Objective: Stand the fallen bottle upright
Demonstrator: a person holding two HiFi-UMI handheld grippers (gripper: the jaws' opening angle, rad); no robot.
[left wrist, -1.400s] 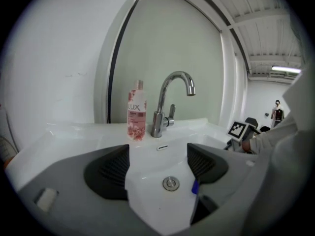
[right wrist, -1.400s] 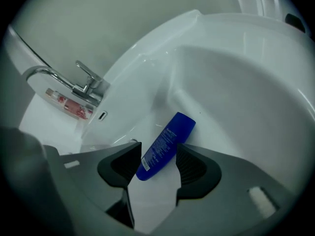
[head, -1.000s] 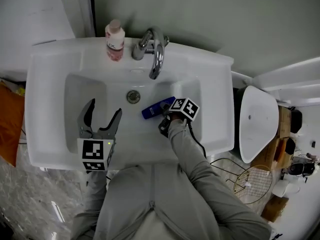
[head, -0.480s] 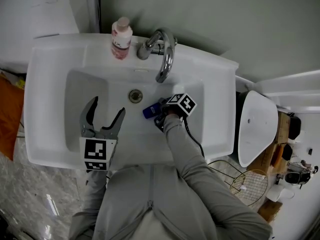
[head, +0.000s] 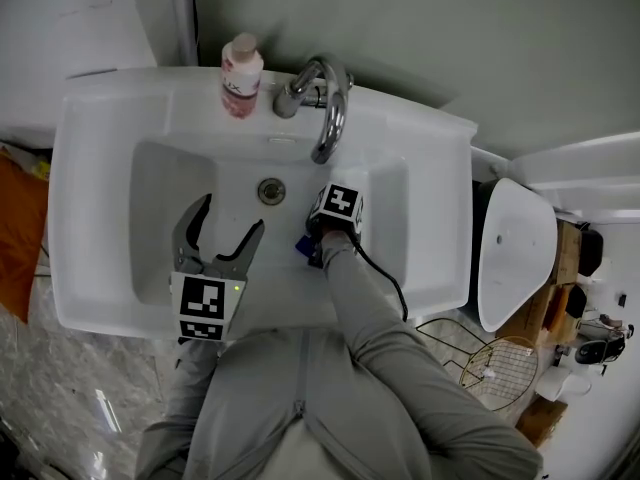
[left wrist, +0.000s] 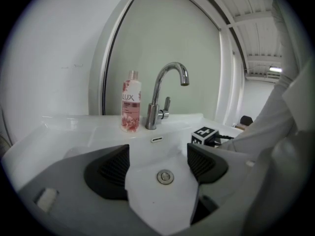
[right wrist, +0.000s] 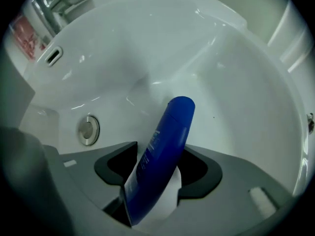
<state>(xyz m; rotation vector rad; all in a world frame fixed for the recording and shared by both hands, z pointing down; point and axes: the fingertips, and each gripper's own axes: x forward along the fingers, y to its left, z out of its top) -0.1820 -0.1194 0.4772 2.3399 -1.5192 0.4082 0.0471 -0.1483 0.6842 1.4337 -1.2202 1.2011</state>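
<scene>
- Blue plastic, glossy: the blue bottle (right wrist: pixel 160 166) sits low in the white sink basin (head: pixel 160 198), just right of the drain (right wrist: pixel 88 130), caught between the jaws of the right gripper (right wrist: pixel 160 154).
- That gripper points straight down into the basin. Its jaws have just been closing, and both dark pads (right wrist: pixel 115 163) press the bottle's sides, so it is pinched, not loose.
- The bottle is not upright. It slants across the jaws, its rounded end aimed away toward the basin floor. Whether that end touches the porcelain I cannot tell.
- The left gripper (left wrist: pixel 158 166) hovers over the left half of the basin with its jaws spread wide and nothing between them, only the drain showing beyond.
- On the rim behind, a pink bottle (head: pixel 241 78) stands beside the chrome tap (head: pixel 330 118), well apart from the work.
- What could go wrong, as I judge it: the grip is slanted, so the smooth plastic may pivot or slip between the pads as it is turned.
- The basin floor curves down toward the drain. Set on that slope, the bottle may tip over or slide once let go.
- If the rounded end goes down first, it probably offers no flat footing.
- Letting go before it is truly vertical would likely drop it on its side.
</scene>
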